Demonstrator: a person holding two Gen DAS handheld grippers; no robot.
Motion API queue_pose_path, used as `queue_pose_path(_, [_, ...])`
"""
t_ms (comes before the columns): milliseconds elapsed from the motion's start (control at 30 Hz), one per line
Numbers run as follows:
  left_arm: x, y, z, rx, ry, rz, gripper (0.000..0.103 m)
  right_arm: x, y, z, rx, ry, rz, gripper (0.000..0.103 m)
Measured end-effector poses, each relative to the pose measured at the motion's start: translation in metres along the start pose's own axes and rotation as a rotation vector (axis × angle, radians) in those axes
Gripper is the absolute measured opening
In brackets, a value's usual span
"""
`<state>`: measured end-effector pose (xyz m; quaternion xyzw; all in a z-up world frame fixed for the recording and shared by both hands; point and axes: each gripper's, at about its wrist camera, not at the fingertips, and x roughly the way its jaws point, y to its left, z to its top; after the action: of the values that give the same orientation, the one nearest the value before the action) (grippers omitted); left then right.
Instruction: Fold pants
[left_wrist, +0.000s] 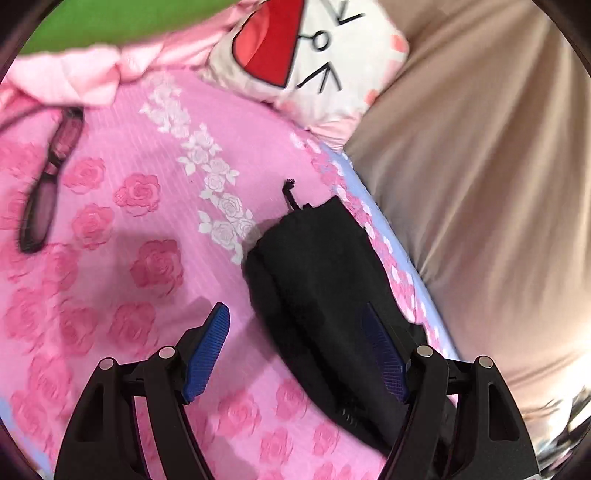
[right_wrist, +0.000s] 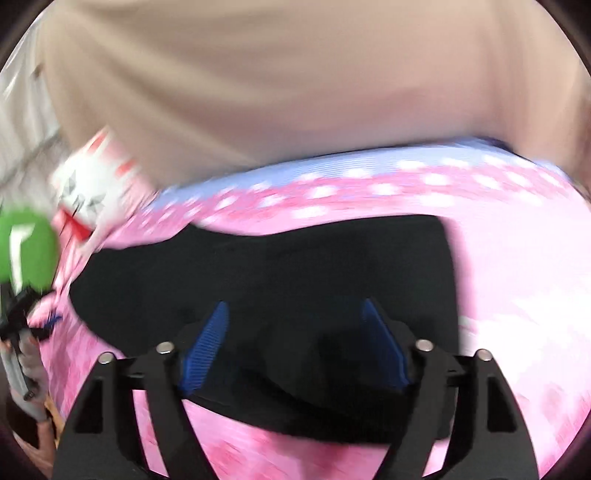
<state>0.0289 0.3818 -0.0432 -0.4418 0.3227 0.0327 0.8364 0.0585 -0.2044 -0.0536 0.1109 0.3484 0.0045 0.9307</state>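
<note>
Pink rose-print bedspread fills the ground beneath both tools; beige curtain-like cloth rises beyond its pale blue edge, to the right of the left tool and straight ahead of the right one.

Black pants, folded into a long narrow bundle, lie on the spread near that edge; in the left wrist view they run from under the right-hand finger away forward, a frayed drawstring poking out at the far end; in the right wrist view the pants spread wide across, directly under and ahead of the tool.

White cushion with a red patch and black marks sits far ahead of the left tool.

Left gripper: fingers spread wide, holding nothing; one blue pad over pink spread, the other over black cloth; contact unclear. Right gripper: fingers likewise apart, poised over the pants; view blurred, touch uncertain.

Dark oblong object, blurred, lies far left of the left tool; no containers seen.
</note>
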Motion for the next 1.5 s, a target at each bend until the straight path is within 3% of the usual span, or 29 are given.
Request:
queue_pose_path(67, [0.015, 0.002, 0.006, -0.049, 0.048, -0.04, 0.071, -0.005, -0.034, -0.01, 0.11, 0.031, -0.03, 0.075])
queue_pose_path(167, [0.039, 0.004, 0.008, -0.106, 0.112, -0.085, 0.071, 0.003, -0.067, -0.027, 0.289, 0.082, 0.041, 0.075])
queue_pose_path(333, [0.052, -0.012, 0.005, -0.051, 0.107, -0.075, 0.074, 0.023, -0.082, -0.034, 0.369, 0.124, 0.13, 0.076])
queue_pose_path(367, [0.054, -0.013, 0.005, -0.041, 0.104, -0.079, 0.074, 0.027, -0.08, -0.032, 0.367, 0.093, 0.135, 0.076])
queue_pose_path(400, [0.057, -0.014, 0.006, -0.029, 0.109, -0.092, 0.066, 0.031, -0.077, -0.031, 0.356, 0.094, 0.138, 0.058])
queue_pose_path(433, [0.06, -0.014, 0.006, -0.024, 0.125, -0.096, 0.034, 0.034, -0.074, -0.031, 0.356, 0.097, 0.13, 0.035])
queue_pose_path(467, [0.065, -0.014, 0.006, -0.024, 0.152, -0.102, 0.02, 0.035, -0.074, -0.029, 0.357, 0.094, 0.143, 0.028])
queue_pose_path(600, [0.049, -0.029, 0.004, 0.006, 0.138, -0.11, 0.014, -0.008, -0.06, -0.005, 0.253, 0.01, 0.167, 0.02])
queue_pose_path(667, [0.036, -0.045, -0.002, 0.058, 0.129, -0.122, 0.014, -0.038, -0.062, 0.004, 0.201, -0.022, 0.158, 0.02])
queue_pose_path(767, [0.028, -0.066, -0.024, 0.119, 0.195, -0.182, 0.014, -0.075, -0.087, 0.004, 0.172, -0.065, 0.075, 0.02])
queue_pose_path(900, [0.041, -0.076, -0.082, 0.154, 0.315, -0.177, 0.014, -0.097, -0.147, -0.023, 0.219, -0.016, -0.041, 0.025])
queue_pose_path(967, [0.043, -0.073, -0.099, 0.17, 0.283, -0.108, 0.015, -0.092, -0.162, -0.041, 0.218, 0.051, -0.149, 0.035])
queue_pose_path(1033, [0.041, -0.063, -0.103, 0.124, 0.264, -0.122, 0.017, -0.11, -0.157, -0.047, 0.168, -0.006, -0.26, 0.04])
queue_pose_path(1067, [0.042, -0.059, -0.102, 0.098, 0.269, -0.134, 0.018, -0.118, -0.149, -0.044, 0.138, -0.039, -0.26, 0.04])
queue_pose_path(1133, [0.042, -0.057, -0.101, 0.076, 0.271, -0.138, 0.021, -0.131, -0.121, -0.036, 0.051, -0.09, -0.193, 0.059])
queue_pose_path(1167, [0.042, -0.06, -0.102, 0.094, 0.264, -0.122, 0.022, -0.13, -0.097, -0.032, -0.029, -0.091, -0.142, 0.063])
queue_pose_path(1233, [0.042, -0.066, -0.105, 0.121, 0.245, -0.094, 0.025, -0.115, -0.059, -0.03, -0.16, -0.053, -0.107, 0.071])
queue_pose_path(1300, [0.042, -0.068, -0.106, 0.119, 0.239, -0.091, 0.033, -0.082, -0.022, -0.036, -0.284, 0.019, -0.067, 0.073])
queue_pose_path(1400, [0.045, -0.066, -0.104, 0.098, 0.253, -0.104, 0.046, -0.034, 0.005, -0.046, -0.362, 0.103, -0.089, 0.073])
queue_pose_path(1433, [0.046, -0.066, -0.103, 0.093, 0.256, -0.104, 0.046, -0.019, 0.009, -0.046, -0.373, 0.105, -0.111, 0.063])
queue_pose_path(1500, [0.046, -0.068, -0.102, 0.103, 0.258, -0.108, 0.044, -0.007, 0.002, -0.038, -0.334, 0.127, -0.121, 0.03])
